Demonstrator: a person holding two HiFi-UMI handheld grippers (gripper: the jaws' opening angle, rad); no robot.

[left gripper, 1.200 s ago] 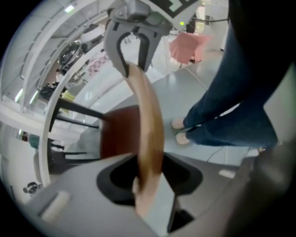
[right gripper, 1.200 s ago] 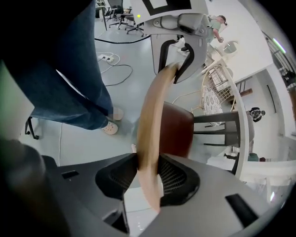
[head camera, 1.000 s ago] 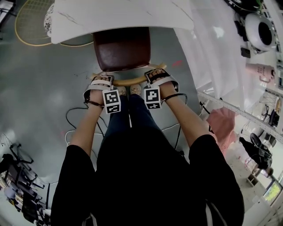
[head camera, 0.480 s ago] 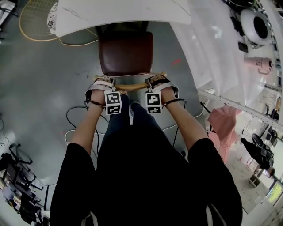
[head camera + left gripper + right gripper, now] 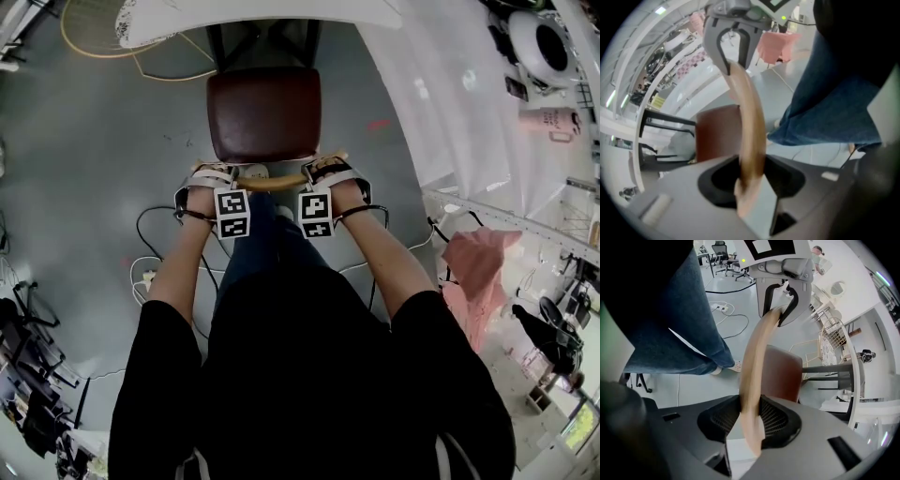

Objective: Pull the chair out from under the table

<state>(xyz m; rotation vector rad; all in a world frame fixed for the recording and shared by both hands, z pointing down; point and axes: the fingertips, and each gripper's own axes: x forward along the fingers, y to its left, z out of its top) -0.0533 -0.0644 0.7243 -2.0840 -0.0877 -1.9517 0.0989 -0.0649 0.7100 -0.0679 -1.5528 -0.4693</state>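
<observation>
— Where were the tongs?
— Left tongs [image 5: 214, 175] and right tongs [image 5: 328, 172] were each clamped on the wooden back rail [image 5: 272, 181], at the end farthest from the counter [image 5: 281, 11].
— And the chair [image 5: 264, 112]?
— Just short of the counter's near edge, with its brown seat out from under it.

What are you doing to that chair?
A person stands behind the chair with a tool in each hand. The left tool and the right tool are both clamped on the chair's wooden back rail, one near each end. The brown seat now shows fully out from under the edge of the white table, so the chair looks pulled out, with both tools gripping it.
</observation>
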